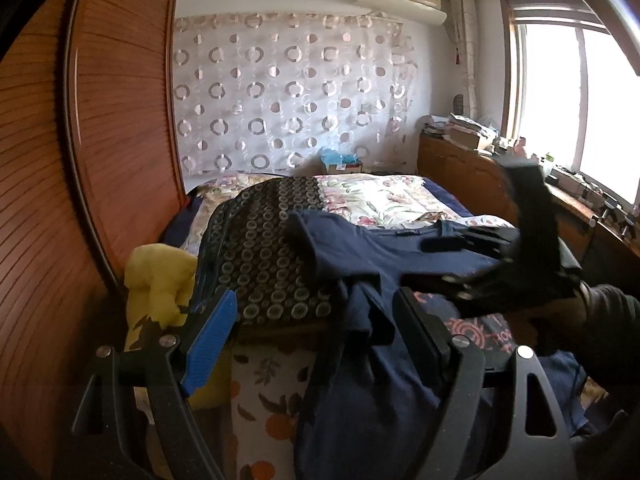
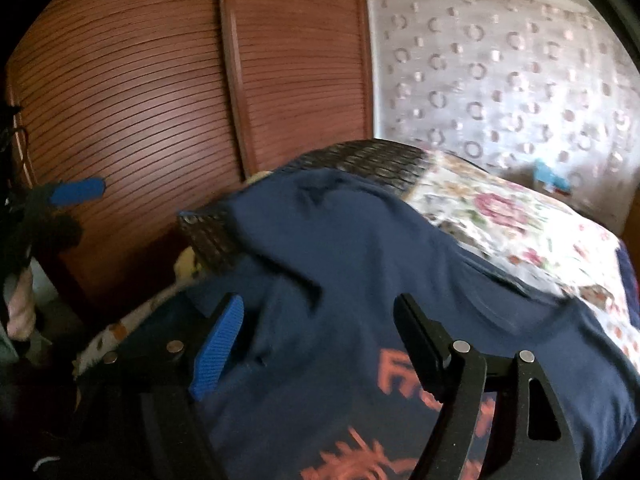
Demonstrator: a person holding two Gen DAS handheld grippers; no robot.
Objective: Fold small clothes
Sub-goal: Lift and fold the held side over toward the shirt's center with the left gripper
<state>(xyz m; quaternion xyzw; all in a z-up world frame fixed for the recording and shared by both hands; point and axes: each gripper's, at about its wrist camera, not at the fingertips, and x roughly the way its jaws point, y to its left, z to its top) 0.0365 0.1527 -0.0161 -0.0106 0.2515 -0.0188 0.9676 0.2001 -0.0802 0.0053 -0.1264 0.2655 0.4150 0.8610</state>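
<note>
Jaws of both grippers, left gripper (image 1: 316, 320) and right gripper (image 2: 320, 332), stood wide, empty, over the navy shirt (image 2: 360, 264) at lower frame; mid-fold; next needs fresh pinch on an edge.

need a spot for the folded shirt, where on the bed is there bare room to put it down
The flowered quilt lies bare between the dark ring-patterned cushion and the wooden cabinet by the window, behind the navy shirt. The near edge is crowded: the shirt spreads there, with a yellow cloth at the cushion's left. The cabinet top is piled with papers.
</note>
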